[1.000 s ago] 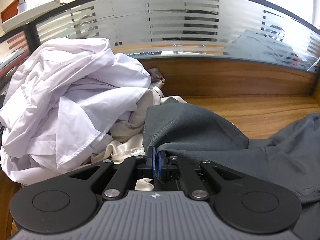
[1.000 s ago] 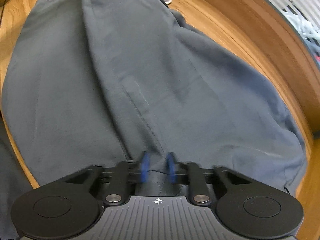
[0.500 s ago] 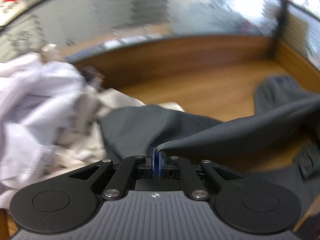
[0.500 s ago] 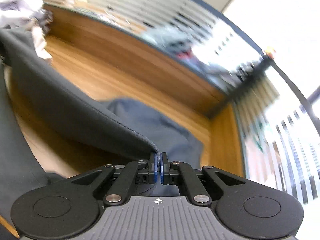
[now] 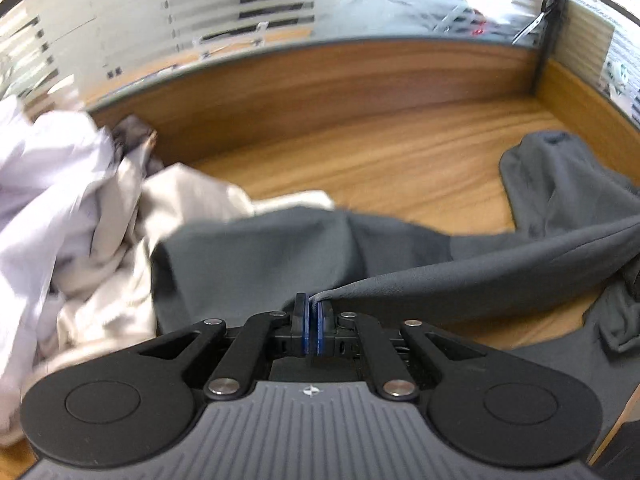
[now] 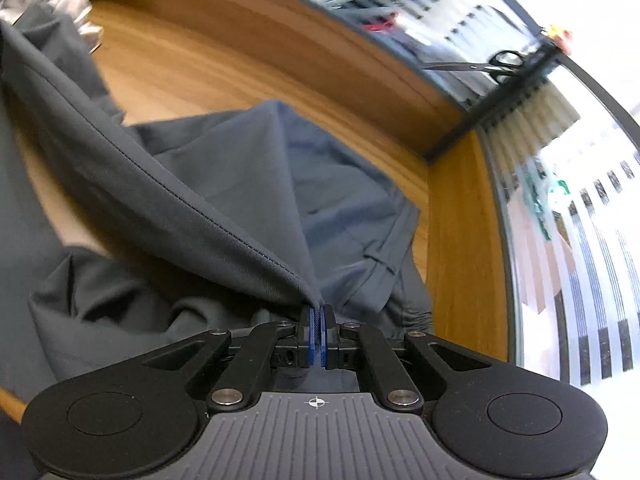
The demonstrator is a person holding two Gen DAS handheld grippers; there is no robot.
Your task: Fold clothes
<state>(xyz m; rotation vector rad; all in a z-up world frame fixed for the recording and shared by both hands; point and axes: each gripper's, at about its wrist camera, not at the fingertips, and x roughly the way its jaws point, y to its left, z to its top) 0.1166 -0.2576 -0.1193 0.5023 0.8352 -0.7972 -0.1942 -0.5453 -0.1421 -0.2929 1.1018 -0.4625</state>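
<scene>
**Both grippers now clamped on the trousers, edge lifted off the desk**

While a second ago only one gripper had cloth in it, both do now, and the dark grey trousers hang stretched between them.

Left wrist view: the left gripper has its blue pads together on a pinch of the trousers' edge, as it did a second ago. What differs is the cloth: then it lay slack in a mound on the desk; now a taut band runs from the pads out to the right, clear of the wood, with the far part still heaped near the desk's corner. The pile of white clothes has slid to the left of the picture, blurred, so the hand has swung away from it.

Right wrist view: the right gripper stood apart over the flat trousers a second ago; its pads are now pressed together on a seamed edge, which rises from them as a tight ridge to the upper left. Below it the rest lies rumpled on the desk.

My reading: the pick-up is done, and the lifted edge is ready to be carried over for a fold.
</scene>
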